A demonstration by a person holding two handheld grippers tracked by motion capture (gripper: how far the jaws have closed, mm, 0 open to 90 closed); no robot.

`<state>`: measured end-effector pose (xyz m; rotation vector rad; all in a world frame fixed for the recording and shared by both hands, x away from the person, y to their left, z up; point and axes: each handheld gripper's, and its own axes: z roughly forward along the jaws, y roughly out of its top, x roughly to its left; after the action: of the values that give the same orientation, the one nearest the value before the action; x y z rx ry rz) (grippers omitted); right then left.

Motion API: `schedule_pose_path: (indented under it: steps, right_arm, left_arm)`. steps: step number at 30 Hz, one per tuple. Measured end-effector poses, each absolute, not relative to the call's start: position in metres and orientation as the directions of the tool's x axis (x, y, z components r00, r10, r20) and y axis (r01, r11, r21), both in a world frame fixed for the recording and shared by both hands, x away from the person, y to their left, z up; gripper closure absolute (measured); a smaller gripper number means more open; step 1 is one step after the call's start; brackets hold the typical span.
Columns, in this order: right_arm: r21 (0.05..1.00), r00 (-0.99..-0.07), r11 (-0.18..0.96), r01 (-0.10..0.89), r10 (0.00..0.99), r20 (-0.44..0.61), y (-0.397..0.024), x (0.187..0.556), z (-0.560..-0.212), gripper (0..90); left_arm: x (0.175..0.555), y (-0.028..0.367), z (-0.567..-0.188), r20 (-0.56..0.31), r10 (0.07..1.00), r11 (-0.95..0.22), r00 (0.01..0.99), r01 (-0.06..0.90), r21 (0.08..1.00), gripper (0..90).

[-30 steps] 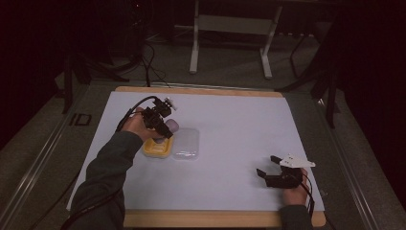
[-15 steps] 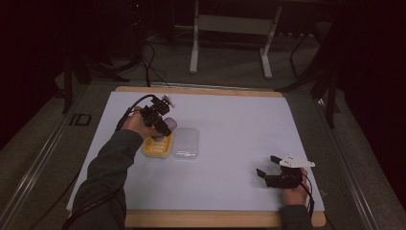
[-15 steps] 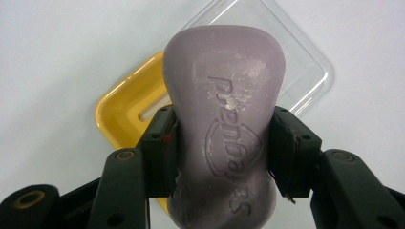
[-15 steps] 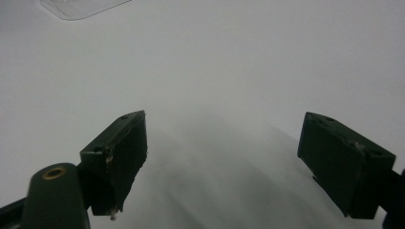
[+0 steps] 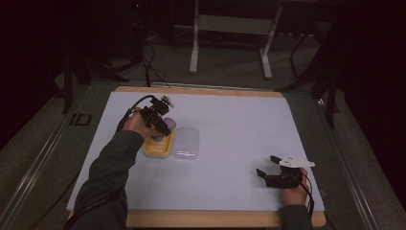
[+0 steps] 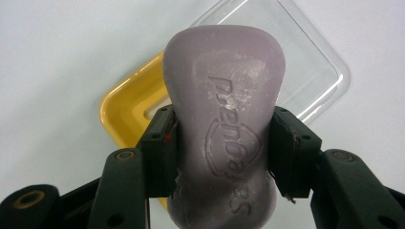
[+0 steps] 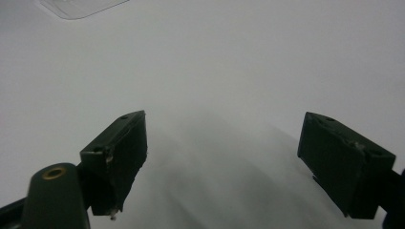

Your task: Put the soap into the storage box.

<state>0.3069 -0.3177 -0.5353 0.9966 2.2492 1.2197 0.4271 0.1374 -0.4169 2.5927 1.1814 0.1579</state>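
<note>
The left claw [image 6: 223,157] grips a lilac soap bar [image 6: 223,119] across its narrow waist, both pads pressed to its sides. The bar's long axis runs along the jaws, pointing down toward the yellow soap dish [image 6: 125,107] beneath it, beside a clear lid [image 5: 186,143] on the table [image 5: 239,120]. The right claw [image 5: 269,166] rests near right, wide open, empty.
</note>
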Motion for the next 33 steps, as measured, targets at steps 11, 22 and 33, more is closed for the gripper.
schedule_pose_path:
  steps: [11,22,33]
  right_arm:
    - [0.839,-0.669,0.368,0.401,0.743,-0.006,-0.318,0.307,-0.535,16.9]
    - [0.838,-0.670,0.370,0.402,0.743,-0.007,-0.318,0.307,-0.535,16.9]
    - [0.836,-0.671,0.374,0.400,0.741,-0.011,-0.317,0.307,-0.535,16.9]
  left_arm:
    - [0.431,0.145,-0.422,-0.036,0.782,-0.584,0.623,0.750,0.309,50.2]
    - [0.436,0.151,-0.431,-0.055,0.806,-0.550,0.589,0.780,0.299,50.2]
    - [0.436,0.151,-0.439,-0.054,0.818,-0.536,0.573,0.793,0.291,50.1]
